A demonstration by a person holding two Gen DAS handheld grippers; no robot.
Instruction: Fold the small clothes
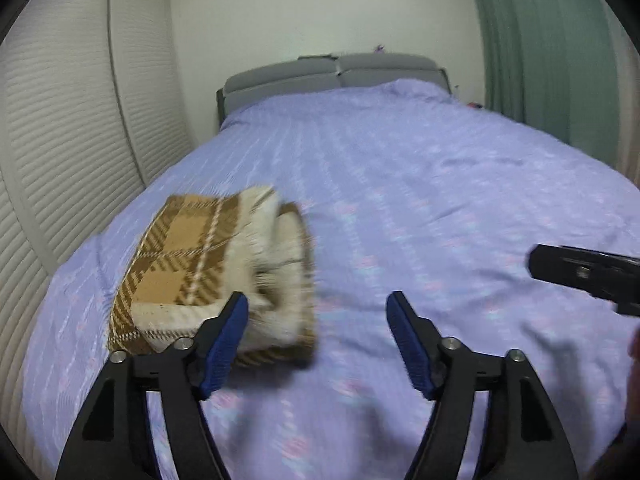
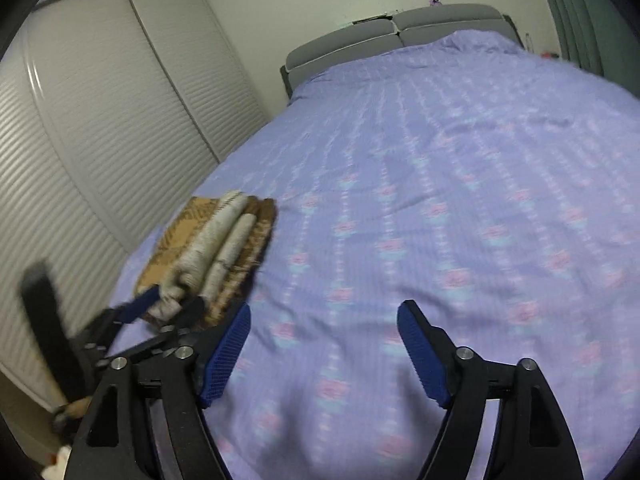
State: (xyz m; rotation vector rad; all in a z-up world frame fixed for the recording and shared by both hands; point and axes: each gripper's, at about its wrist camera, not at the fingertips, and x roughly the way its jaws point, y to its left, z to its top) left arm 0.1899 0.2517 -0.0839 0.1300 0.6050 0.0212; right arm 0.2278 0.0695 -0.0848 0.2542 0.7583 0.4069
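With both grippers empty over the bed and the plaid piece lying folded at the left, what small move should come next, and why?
Probably draw both grippers back from the folded plaid cloth. It lies in a neat stack on the purple bedspread, apparently finished. The left gripper and the right gripper stand open with nothing between their pads, and no other garment shows on the bed, so the next piece must come from out of view.

bed [image 1: 400, 184], lilac patterned cover; grey headboard [image 1: 336, 70]; louvred white doors [image 2: 120, 128]; green curtain [image 1: 532, 52]
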